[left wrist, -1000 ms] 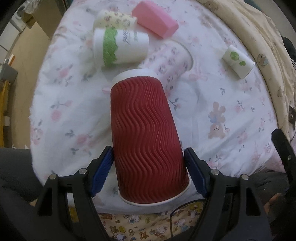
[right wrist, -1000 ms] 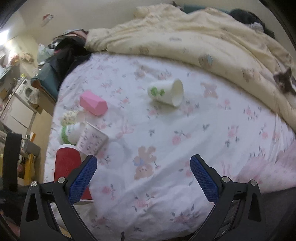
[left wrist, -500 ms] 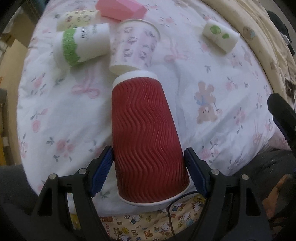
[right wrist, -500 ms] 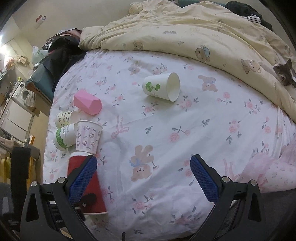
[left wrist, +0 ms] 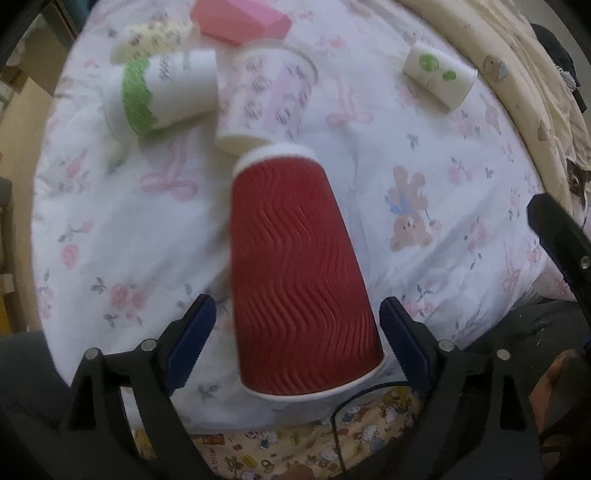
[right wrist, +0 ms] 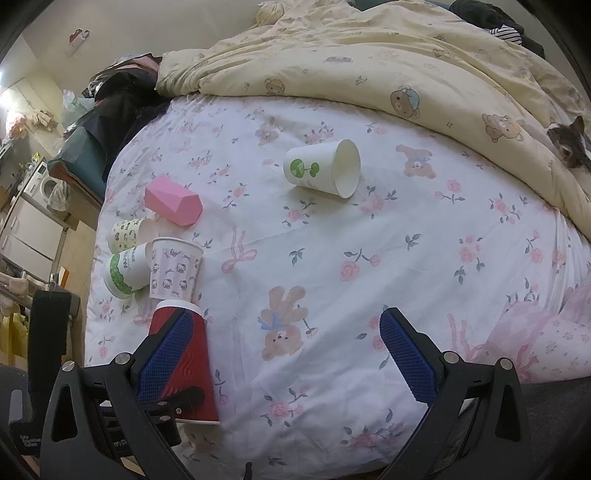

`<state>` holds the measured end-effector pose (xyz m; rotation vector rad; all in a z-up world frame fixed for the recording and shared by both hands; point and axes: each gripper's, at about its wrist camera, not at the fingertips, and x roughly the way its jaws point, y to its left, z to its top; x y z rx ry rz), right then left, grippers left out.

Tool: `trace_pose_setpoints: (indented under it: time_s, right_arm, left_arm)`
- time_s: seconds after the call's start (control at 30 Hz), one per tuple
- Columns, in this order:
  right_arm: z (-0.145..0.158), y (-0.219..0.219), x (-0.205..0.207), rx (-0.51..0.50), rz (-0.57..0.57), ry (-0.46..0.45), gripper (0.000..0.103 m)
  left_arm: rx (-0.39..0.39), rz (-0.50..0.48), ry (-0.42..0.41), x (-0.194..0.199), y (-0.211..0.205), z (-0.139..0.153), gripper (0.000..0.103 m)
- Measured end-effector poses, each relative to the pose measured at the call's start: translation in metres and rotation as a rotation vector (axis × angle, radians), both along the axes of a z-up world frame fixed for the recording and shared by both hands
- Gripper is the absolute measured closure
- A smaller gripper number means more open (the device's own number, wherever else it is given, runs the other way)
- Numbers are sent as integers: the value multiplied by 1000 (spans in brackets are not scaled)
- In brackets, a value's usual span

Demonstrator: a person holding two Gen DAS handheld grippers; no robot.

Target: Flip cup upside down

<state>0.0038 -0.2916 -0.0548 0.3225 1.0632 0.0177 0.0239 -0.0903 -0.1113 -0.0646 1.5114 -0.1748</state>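
A red ribbed paper cup (left wrist: 295,266) stands upside down on the flowered bedsheet (left wrist: 424,155), wide rim down, near the bed's front edge. It also shows in the right wrist view (right wrist: 192,354). My left gripper (left wrist: 293,334) is open, with a blue pad on each side of the cup's lower part and a gap between each pad and the cup. My right gripper (right wrist: 284,362) is open and empty above the sheet, to the right of the red cup.
A Hello Kitty cup (left wrist: 264,98) stands just behind the red cup. A green-banded cup (left wrist: 166,92), a yellow patterned cup (left wrist: 151,40) and a pink box (left wrist: 240,16) lie beyond. A green-leaf cup (left wrist: 437,75) lies at the right. A cream duvet (right wrist: 369,62) covers the far side.
My left gripper's jaws have spread away from the red cup, which now stands free on the sheet. The left wrist view has pulled back slightly. The right gripper has risen a little.
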Motion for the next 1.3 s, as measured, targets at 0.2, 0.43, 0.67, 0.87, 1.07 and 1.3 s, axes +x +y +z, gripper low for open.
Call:
trace_pose_setpoints:
  time_s: [0.2,0.43,0.67,0.87,1.07,1.3]
  right_arm:
    - [0,1,0,-2,-4,-4,0]
    - [1,3,0,-14,1,-7,0]
    - [2,-1,-1,6,-12,-7,0]
    - [3,1,-1,11,5,-11,0]
    - [4,4,0,7,17,-7,0]
    - [9,15,16,88,125,24,0]
  left_arm:
    - [19,21,-53,-1,13,19,14]
    - [28,33,-148,0,24,43,0]
    - [43,42,-275,-6,38,71,0]
    - [83,53,-298,-10,61,86,0]
    - [101,38,-343,-12,90,93,0]
    - [109,145,-331,-7,123,75,0]
